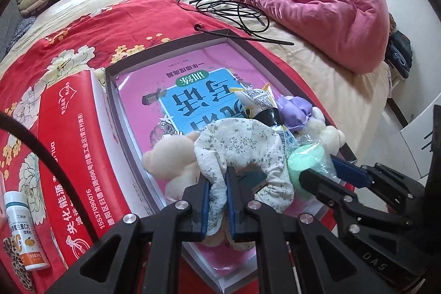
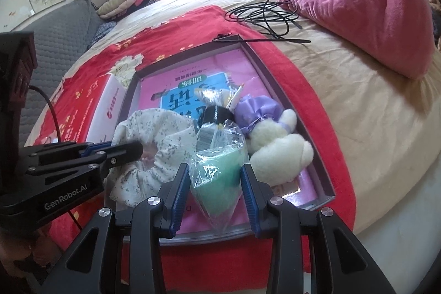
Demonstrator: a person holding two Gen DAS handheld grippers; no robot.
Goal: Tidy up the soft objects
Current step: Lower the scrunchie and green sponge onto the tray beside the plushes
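1. Progress looks well along, I judge: the shallow grey box (image 2: 278,90) on the bed already holds a white plush toy (image 2: 278,145), a lilac pouch (image 2: 259,106), a black-banded snack packet (image 2: 217,112) and a pink book (image 1: 193,68) underneath.
2. Left hand-held gripper (image 1: 219,200) is clamped narrow on the floral fabric scrunchie (image 1: 242,145), which lies over the box's near left part.
3. Right hand-held gripper (image 2: 216,194) stands at middling width around the green sponge in a clear bag (image 2: 220,170); whether its pads press the bag I cannot tell.
4. Left to do, probably: settle these two pieces and let go.
5. Outside the box lie a red carton (image 1: 71,156) and a small pill bottle (image 1: 24,230).
6. Hard to read: a second cream plush (image 1: 176,161) is mostly covered by the scrunchie, and the box's near edge is hidden behind the grippers.
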